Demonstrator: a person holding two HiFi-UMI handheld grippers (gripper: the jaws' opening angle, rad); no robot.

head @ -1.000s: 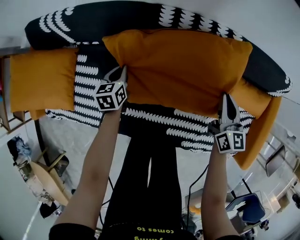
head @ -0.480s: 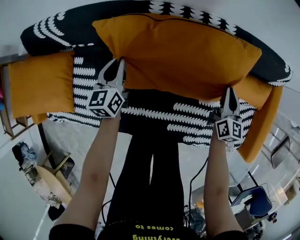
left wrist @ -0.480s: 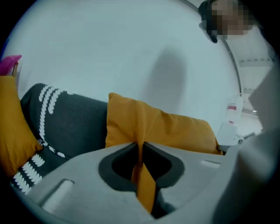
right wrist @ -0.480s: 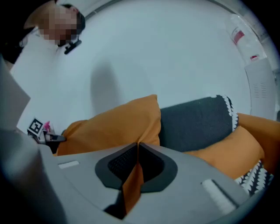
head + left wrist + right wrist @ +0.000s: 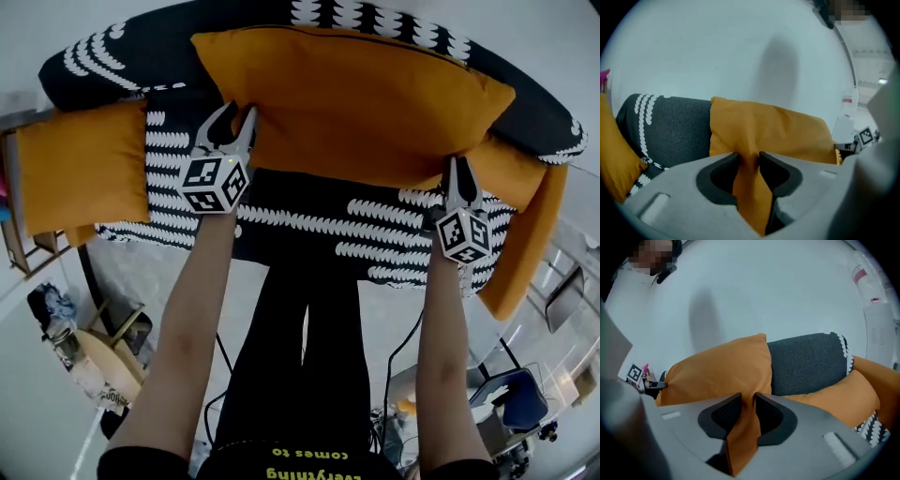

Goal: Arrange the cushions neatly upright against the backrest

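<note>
Black, white-patterned fabric sofa (image 5: 328, 220) backs a large orange cushion (image 5: 356, 103); left claw (image 5: 238, 116) and right claw (image 5: 458, 169) are releasing, jaws opening around its lower corners.

Both bare arms stretch forward, roughly parallel. The left gripper (image 5: 234, 117) and the right gripper (image 5: 458, 167) point away from the body at about the same height. Each gripper's jaws are opening, with a fold of the orange cushion (image 5: 356, 103) between the pads.
</note>
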